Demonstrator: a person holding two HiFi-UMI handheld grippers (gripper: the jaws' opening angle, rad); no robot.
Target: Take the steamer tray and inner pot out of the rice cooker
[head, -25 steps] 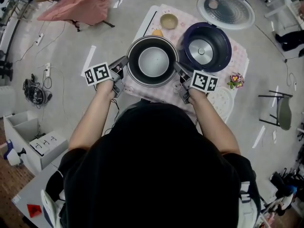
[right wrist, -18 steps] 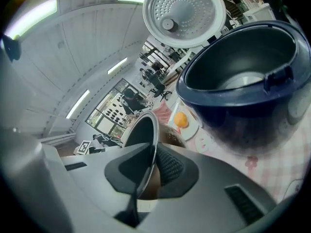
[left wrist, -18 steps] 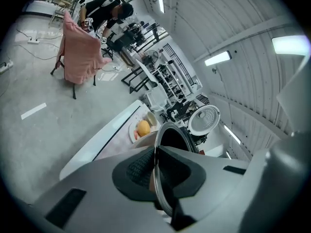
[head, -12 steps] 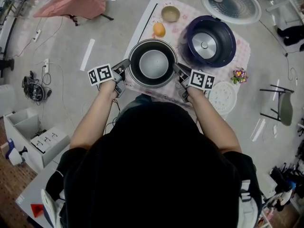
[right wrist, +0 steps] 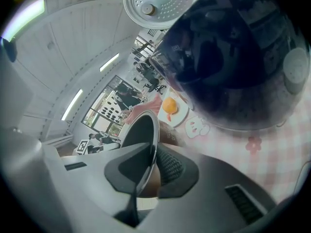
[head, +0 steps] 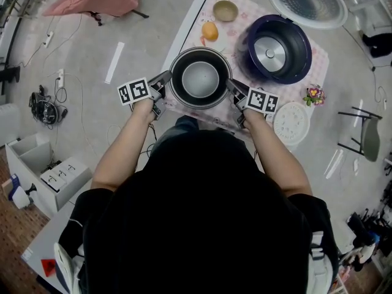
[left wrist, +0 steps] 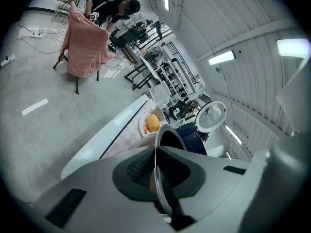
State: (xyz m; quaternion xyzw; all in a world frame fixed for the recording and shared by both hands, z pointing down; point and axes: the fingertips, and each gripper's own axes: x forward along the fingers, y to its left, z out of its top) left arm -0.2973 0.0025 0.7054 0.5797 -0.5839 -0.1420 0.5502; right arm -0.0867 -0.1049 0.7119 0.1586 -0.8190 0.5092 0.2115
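The dark inner pot [head: 200,78] with its silvery bottom sits between my two grippers, over the near left part of the pink checked cloth [head: 242,26]. My left gripper [head: 166,82] is shut on the pot's left rim [left wrist: 156,149], which runs between its pads. On the opposite rim [right wrist: 151,130] my right gripper [head: 232,89] is shut. Whether the pot rests on the cloth I cannot tell. The dark blue rice cooker [head: 280,40] stands open to the right, lid [head: 309,2] up. The white steamer tray [head: 291,123] lies on the table beside my right gripper.
An orange [head: 210,30] on a small plate and a small bowl [head: 225,10] lie beyond the pot. A little flower bunch [head: 315,94] lies by the table's right edge. On the floor are cables [head: 46,112] at left and a chair [head: 361,136] at right.
Both grippers have lowered the inner pot together toward the cloth. Their grip on the rim is unchanged.
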